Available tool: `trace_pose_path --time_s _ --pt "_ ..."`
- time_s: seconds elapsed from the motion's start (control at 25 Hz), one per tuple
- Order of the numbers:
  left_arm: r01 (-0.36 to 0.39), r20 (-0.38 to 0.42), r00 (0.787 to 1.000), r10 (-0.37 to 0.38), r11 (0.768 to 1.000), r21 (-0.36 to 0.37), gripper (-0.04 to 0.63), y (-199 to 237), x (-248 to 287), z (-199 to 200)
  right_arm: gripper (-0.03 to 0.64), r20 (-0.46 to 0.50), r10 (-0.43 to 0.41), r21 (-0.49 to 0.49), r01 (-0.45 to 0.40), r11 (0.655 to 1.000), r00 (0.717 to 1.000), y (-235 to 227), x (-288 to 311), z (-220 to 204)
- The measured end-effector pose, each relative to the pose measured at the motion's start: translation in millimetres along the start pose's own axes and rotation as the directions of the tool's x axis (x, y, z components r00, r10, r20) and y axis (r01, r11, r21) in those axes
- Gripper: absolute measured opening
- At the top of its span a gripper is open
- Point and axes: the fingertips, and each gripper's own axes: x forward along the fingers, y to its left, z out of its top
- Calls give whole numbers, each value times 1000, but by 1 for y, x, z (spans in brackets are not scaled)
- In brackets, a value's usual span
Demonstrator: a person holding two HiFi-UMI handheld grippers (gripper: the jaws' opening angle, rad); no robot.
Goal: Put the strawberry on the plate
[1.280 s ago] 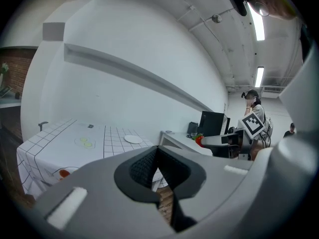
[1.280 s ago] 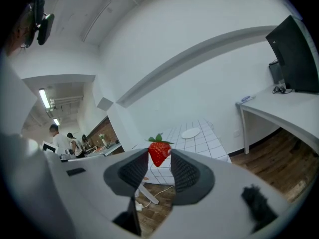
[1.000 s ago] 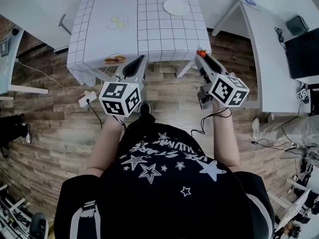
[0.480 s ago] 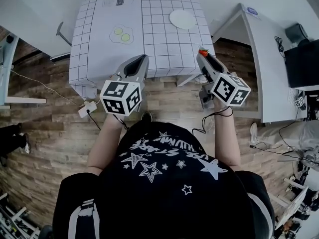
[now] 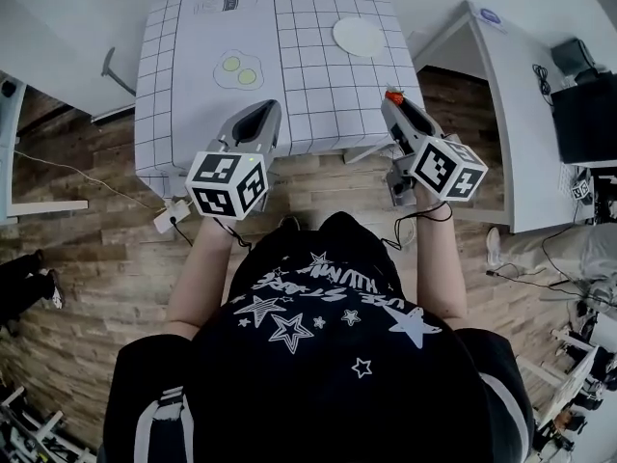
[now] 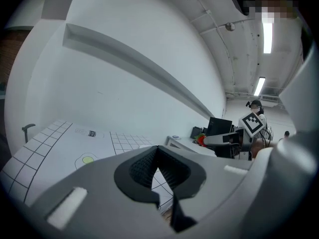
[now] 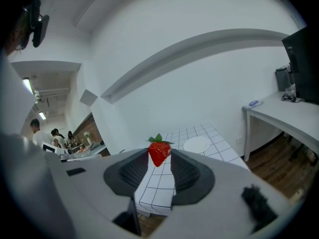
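Observation:
A red strawberry with green leaves is pinched between the jaws of my right gripper. In the head view that right gripper holds the strawberry over the near right corner of the grid-cloth table. The round white plate lies at the table's far right, well beyond the berry, and the plate shows just right of the fruit in the right gripper view. My left gripper hovers over the table's near edge, shut and empty.
A fried-egg piece lies on the table's left half. A second white desk stands to the right with a black monitor. A power strip and cables lie on the wooden floor. People stand far off.
Both grippers have moved forward from in front of the table to over its near edge. The strawberry stays held in the right one. More of the table top now shows.

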Motion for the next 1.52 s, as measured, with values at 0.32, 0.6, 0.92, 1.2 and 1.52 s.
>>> trace_pose_path --time_s 0.32,0.6,0.92,1.2,1.52 --pt "13 -11 1000 -13 1000 -1 9 -5 12 -3 149 -3 -23 17 23 1000 1000 -17 -2 -2" --pt "-24 -8 1000 24 1000 13 9 4 29 4 149 1 23 26 -23 999 1000 -28 30 8" --pt "-45 -21 999 45 999 19 9 17 80 17 149 -9 56 32 -55 998 998 -61 71 30" --pt "-39 -34 999 40 999 27 9 29 141 34 149 -13 58 40 -58 998 998 -102 111 57" --pt "-51 -41 998 53 998 28 9 42 195 51 149 -38 78 46 -76 996 996 -135 155 78"
